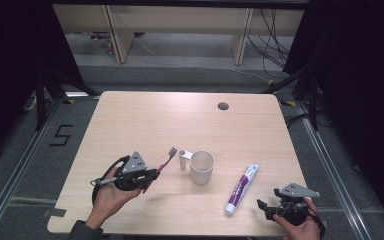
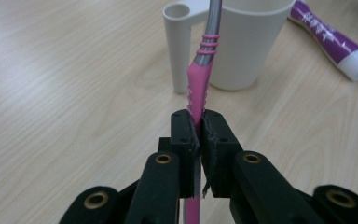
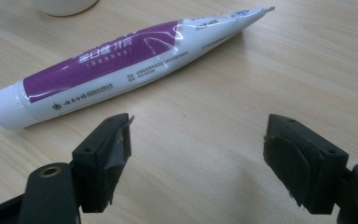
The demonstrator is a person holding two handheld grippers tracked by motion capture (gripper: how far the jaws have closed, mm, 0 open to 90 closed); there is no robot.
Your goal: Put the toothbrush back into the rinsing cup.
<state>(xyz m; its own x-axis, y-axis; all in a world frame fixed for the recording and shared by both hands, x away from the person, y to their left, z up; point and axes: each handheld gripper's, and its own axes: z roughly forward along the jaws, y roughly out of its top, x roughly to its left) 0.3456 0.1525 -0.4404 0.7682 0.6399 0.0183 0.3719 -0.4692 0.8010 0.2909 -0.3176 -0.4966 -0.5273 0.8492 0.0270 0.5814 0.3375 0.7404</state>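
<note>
Near the table's (image 1: 130,115) front edge, the right gripper (image 1: 267,206) rests with fingers spread and empty, just short of the toothpaste tube (image 1: 241,188) lying flat. Toward the front-left, the left gripper (image 1: 152,175) pinches the pink toothbrush (image 1: 166,161) by its handle, head raised beside the white cup (image 1: 201,167). Risk: the thin handle may pivot in the pinch, so the head strikes the cup's rim and tips it.

**Around the work: table and surroundings**

Light wood table (image 1: 145,120), rounded corners. Round cable hole (image 1: 223,106) near its far edge, right of centre. Grey floor all round. A "5" marked in black tape (image 1: 61,135) left of the table. Pale wooden furniture legs (image 1: 115,35) at the back; loose black cables (image 1: 272,40) hang beside them, far right. Dark curtains both sides.
</note>
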